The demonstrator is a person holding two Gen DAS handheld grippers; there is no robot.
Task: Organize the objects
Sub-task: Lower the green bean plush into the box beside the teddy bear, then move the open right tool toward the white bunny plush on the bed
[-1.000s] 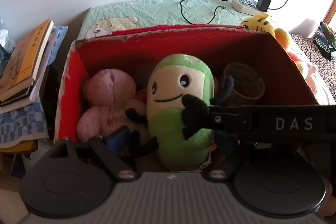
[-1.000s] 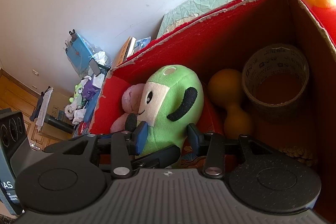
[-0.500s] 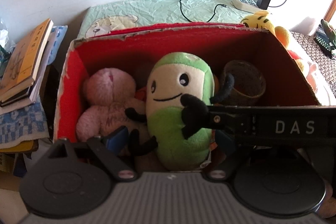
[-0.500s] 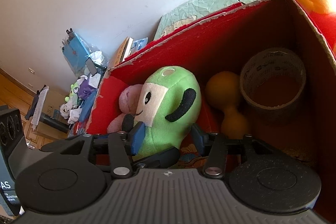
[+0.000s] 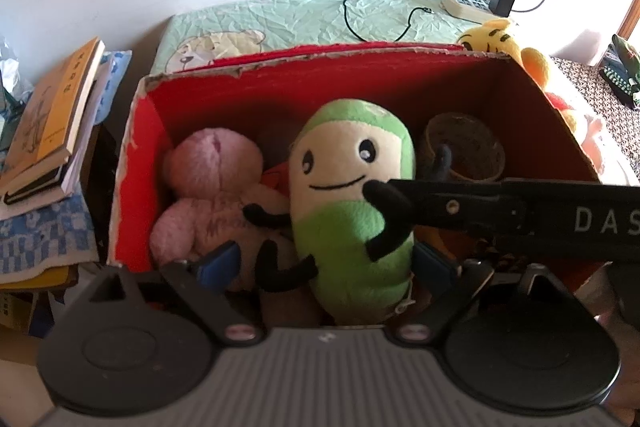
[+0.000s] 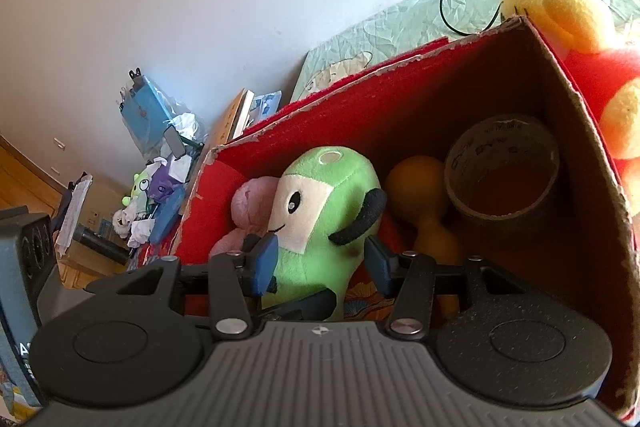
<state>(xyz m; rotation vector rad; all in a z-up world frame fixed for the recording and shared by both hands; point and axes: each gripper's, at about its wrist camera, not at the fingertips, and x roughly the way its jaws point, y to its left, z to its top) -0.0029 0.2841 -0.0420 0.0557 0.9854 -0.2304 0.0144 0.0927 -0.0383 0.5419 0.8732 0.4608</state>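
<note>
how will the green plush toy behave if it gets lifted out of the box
The green plush toy looks soft and fuzzy, so it probably squashes under grip. Its thin black limbs would likely dangle. It seems light for its bulk, and the pink plush leaning against it may shift.

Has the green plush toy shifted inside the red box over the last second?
No. In the left wrist view the green plush toy still stands against the pink plush, in the same place under the red box's torn back rim.
</note>
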